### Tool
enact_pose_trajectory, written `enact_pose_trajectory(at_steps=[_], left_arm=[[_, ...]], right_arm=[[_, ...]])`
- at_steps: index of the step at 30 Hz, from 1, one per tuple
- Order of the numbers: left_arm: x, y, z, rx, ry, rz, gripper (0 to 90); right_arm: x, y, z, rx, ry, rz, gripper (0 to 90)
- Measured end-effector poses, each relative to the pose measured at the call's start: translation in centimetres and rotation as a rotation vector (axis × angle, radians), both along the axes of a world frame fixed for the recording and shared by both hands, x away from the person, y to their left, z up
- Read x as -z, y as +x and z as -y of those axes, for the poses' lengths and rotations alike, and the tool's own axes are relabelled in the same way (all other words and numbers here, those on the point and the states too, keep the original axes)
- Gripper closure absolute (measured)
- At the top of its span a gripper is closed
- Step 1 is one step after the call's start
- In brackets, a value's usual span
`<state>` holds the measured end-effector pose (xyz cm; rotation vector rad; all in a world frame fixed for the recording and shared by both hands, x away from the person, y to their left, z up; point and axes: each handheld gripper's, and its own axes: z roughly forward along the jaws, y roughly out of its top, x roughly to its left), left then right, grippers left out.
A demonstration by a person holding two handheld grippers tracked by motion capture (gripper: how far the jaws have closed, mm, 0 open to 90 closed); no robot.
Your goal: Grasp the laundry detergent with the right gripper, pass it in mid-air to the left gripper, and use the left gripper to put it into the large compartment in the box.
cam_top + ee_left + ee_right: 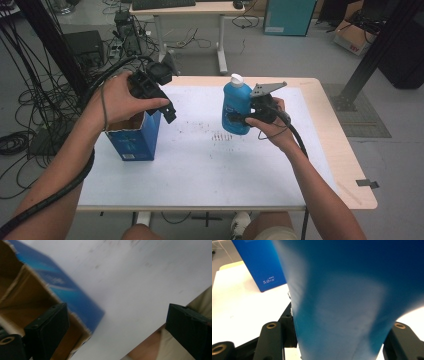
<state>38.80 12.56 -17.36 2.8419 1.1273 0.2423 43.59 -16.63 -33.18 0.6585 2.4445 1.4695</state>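
Midair, blue bottle (236, 107) pinched in right gripper (239, 119), upright above the white table (200, 165).
Left gripper (167, 111), jaws spread and empty, hangs over the open blue box (134, 140), which stands well left of the bottle; bare tabletop between them, faint dark specks there.

The work table (320, 150) has a light wood top with rounded corners, covered for the most part by a white sheet (210, 165). The floor (300, 55) is plain grey. A second desk (185, 9) stands behind, on white legs, carrying a dark keyboard (162, 4). Loose black cables (30, 105) lie at the left (beside dark equipment boxes). A teal cabinet (290, 16) stands at the rear, a cardboard carton (352, 36) to its right. A black diagonal strut (380, 47) meets a floor plate (345, 102). Light is even.
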Motion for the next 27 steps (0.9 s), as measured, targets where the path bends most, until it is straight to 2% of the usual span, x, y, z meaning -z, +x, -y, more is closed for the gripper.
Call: enact_pose_trajectory(at_steps=[1, 2, 3, 5, 9, 11, 12, 15, 16, 17, 18, 21, 22, 27], left_arm=[[-0.5, 0.0, 0.1, 0.01, -0.028, -0.002, 5.6], [-1.0, 0.0, 0.3, 0.019, -0.026, 0.002, 6.0], [-1.4, -0.1, 0.6, 0.029, -0.006, 0.016, 5.8], [-2.0, -0.3, 1.1, 0.056, -0.021, 0.027, 5.6], [-3.2, -0.6, 2.2, 0.132, -0.034, 0.04, 5.3], [-3.6, -0.7, 3.0, 0.185, -0.02, 0.059, 5.2], [-3.8, -0.7, 3.3, 0.204, -0.017, 0.053, 5.2], [-4.2, -0.7, 4.1, 0.261, -0.006, 0.052, 5.2], [-4.4, -0.7, 4.6, 0.278, 0.015, 0.051, 5.2], [-4.4, -0.7, 4.6, 0.278, 0.015, 0.051, 5.2], [-4.4, -0.7, 5.0, 0.297, 0.029, 0.064, 5.2], [-4.6, -0.5, 5.6, 0.325, 0.039, 0.06, 5.2], [-4.7, -0.5, 5.8, 0.339, 0.039, 0.07, 5.3], [-4.5, -0.5, 6.7, 0.398, 0.055, 0.055, 5.3]], right_arm=[[0.0, -0.1, -0.1, -0.002, 0.001, 0.002, 42.3], [0.0, -0.2, -0.2, -0.01, 0.001, 0.008, 42.3], [0.0, -0.3, -0.4, -0.012, 0.008, 0.006, 42.3], [-0.1, -0.6, -0.8, -0.041, 0.006, 0.01, 42.3], [-0.1, -1.1, -1.8, -0.08, -0.001, 0.009, 42.3], [-0.2, -1.4, -2.3, -0.104, 0.001, 0.008, 42.3], [-0.2, -1.6, -2.7, -0.119, 0.001, 0.007, 42.3], [-0.3, -1.8, -3.3, -0.152, 0.005, 0.007, 42.3], [-0.4, -1.9, -3.5, -0.159, 0.006, 0.006, 42.3], [-0.4, -1.9, -3.5, -0.159, 0.006, 0.006, 42.3], [-0.4, -2.0, -3.9, -0.176, 0.003, 0.003, 42.3], [-0.3, -2.3, -4.5, -0.204, 0.002, -0.003, 42.3], [-0.2, -2.3, -4.7, -0.213, 0.002, -0.002, 42.3], [0.0, -2.7, -5.6, -0.262, 0.0, -0.011, 42.2]])
